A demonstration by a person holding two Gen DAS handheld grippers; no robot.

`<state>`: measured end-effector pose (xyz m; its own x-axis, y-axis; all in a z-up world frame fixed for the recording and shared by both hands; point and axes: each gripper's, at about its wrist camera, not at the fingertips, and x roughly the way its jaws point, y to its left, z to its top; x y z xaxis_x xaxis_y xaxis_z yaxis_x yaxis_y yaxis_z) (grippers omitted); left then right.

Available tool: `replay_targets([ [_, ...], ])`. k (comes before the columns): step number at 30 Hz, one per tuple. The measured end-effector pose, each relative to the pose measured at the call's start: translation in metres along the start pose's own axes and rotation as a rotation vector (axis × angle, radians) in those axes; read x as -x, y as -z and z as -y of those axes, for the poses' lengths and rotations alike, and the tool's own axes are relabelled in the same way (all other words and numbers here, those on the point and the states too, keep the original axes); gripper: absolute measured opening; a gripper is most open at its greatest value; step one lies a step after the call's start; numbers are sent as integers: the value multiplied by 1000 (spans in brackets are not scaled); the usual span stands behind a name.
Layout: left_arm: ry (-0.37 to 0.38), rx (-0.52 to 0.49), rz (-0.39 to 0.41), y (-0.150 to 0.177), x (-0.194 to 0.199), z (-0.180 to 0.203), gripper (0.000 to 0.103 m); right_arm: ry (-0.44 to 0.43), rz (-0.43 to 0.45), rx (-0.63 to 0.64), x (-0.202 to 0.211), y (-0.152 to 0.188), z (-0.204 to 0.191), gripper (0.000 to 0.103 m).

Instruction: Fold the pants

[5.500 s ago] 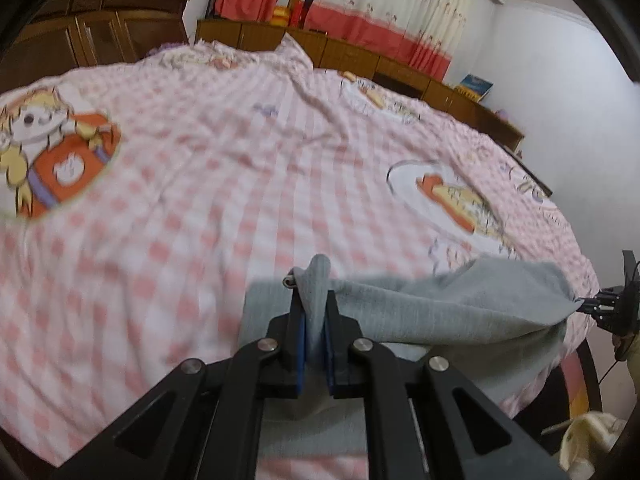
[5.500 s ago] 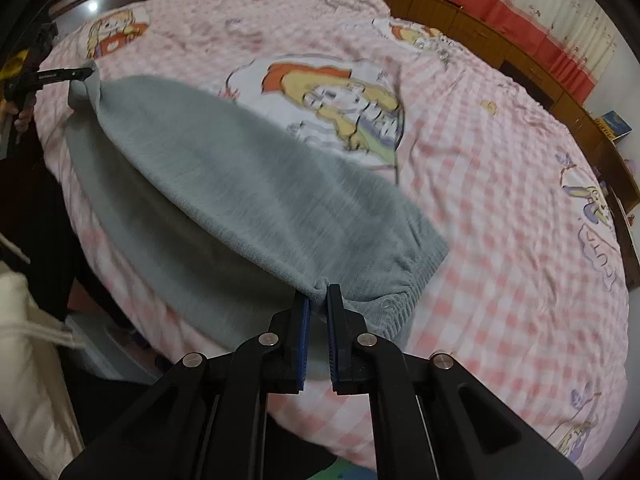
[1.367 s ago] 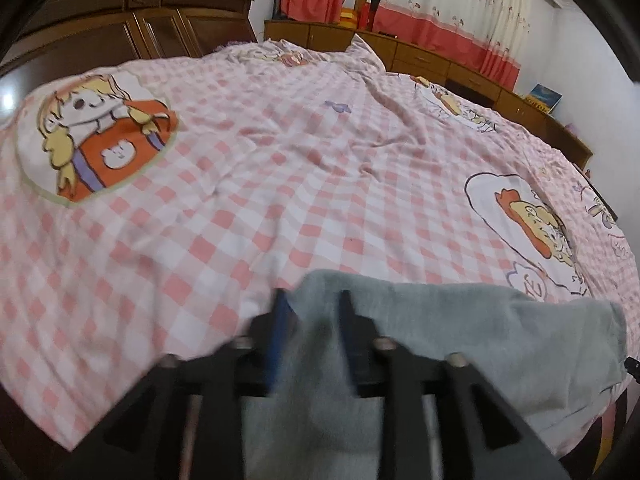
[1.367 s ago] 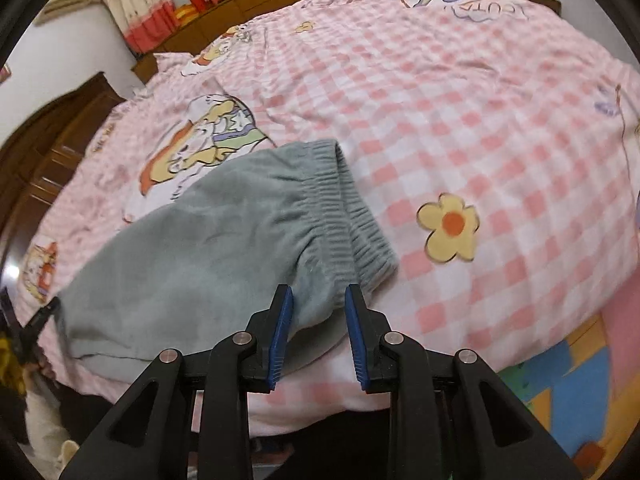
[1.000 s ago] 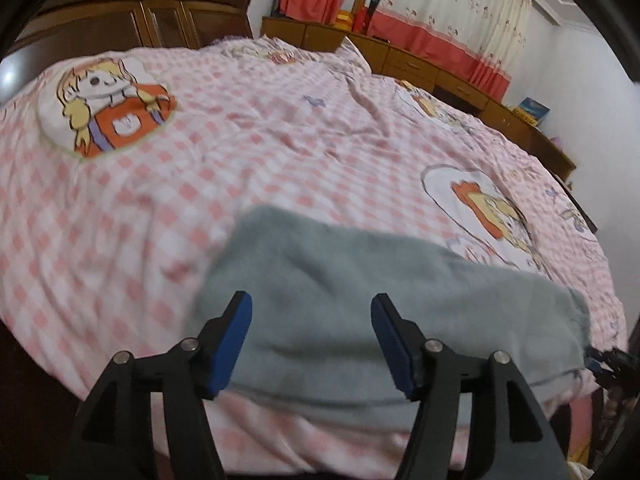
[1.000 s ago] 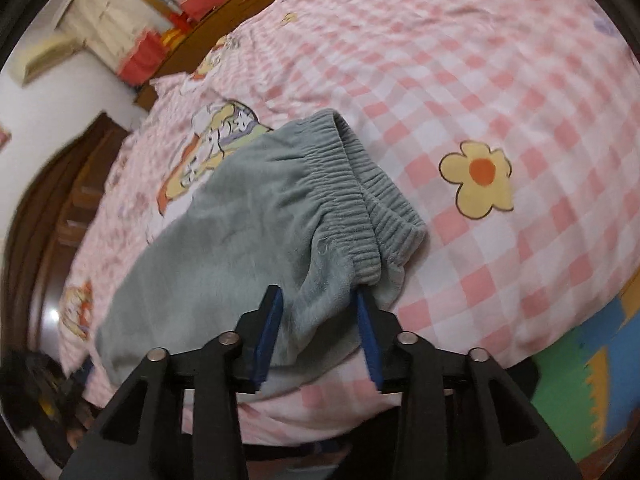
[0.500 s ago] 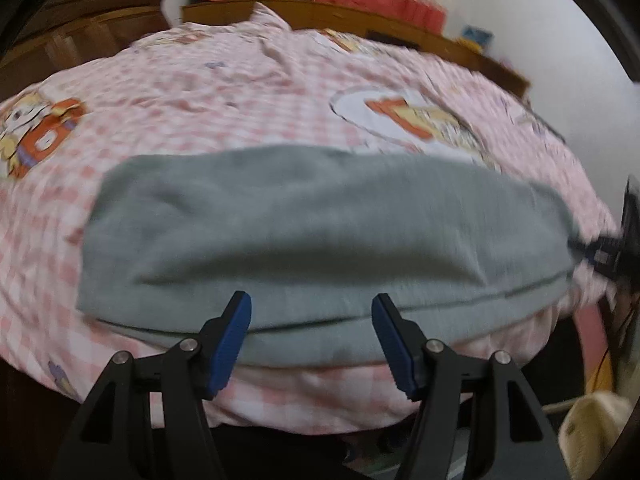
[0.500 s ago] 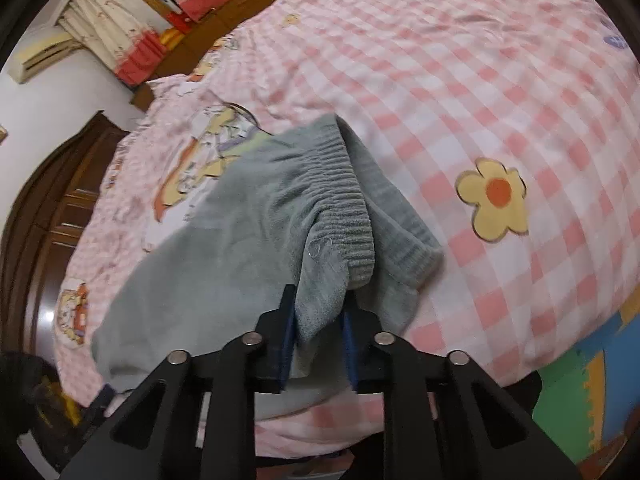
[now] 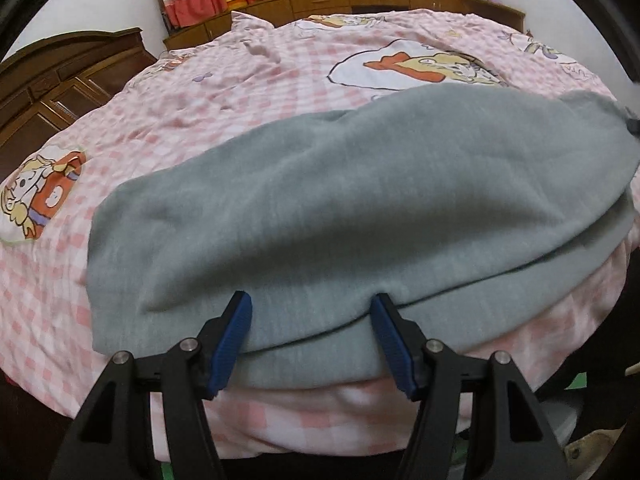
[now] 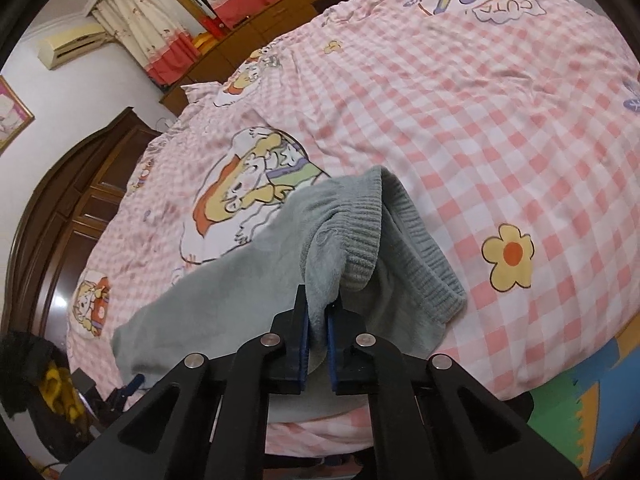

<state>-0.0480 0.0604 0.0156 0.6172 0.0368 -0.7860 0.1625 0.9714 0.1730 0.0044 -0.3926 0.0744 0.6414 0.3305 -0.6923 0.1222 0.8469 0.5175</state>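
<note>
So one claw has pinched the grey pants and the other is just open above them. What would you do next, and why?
Probably close the left gripper on the near edge of the pants. Its jaws stand wide open astride that edge, holding nothing, while the right gripper is already shut on the waistband and has it raised. With both ends held, the pants could be lifted and folded evenly.

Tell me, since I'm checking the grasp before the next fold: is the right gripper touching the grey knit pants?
Touching. The right wrist view shows the right gripper shut on a pinched fold of the grey knit pants beside the ribbed waistband.

Grey pants (image 9: 360, 208) — pink-and-white checked bedspread (image 9: 200, 92).
</note>
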Motion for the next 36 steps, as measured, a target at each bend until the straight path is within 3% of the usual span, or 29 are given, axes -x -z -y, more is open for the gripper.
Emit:
replay_targets([
  [3,63,0,12,3,6,1,66,1,3,1,4,-4,-5,8],
  [8,70,-53,35,3,7,9,66,-30,19,-21,12,-14,-13,7],
  [15,100,-29,38,1,0,8,66,-76,28,-49,26,-31,-27,7],
  [22,152,-47,48,6,11,15,66,-63,31,-52,32,-41,-32,6],
  [26,84,-53,72,1,6,24,66,-58,19,-34,35,-45,-39,6],
  [27,59,-41,82,-2,4,24,63,-50,13,-26,36,-46,-40,6],
  [28,47,-34,88,-3,4,24,32,-39,7,-18,36,-45,-41,6],
  [29,53,-34,81,-5,3,22,7,-27,1,-12,36,-45,-41,6],
  [36,157,9,81,1,33,1,3,59,-62,54,26,-30,-22,6],
])
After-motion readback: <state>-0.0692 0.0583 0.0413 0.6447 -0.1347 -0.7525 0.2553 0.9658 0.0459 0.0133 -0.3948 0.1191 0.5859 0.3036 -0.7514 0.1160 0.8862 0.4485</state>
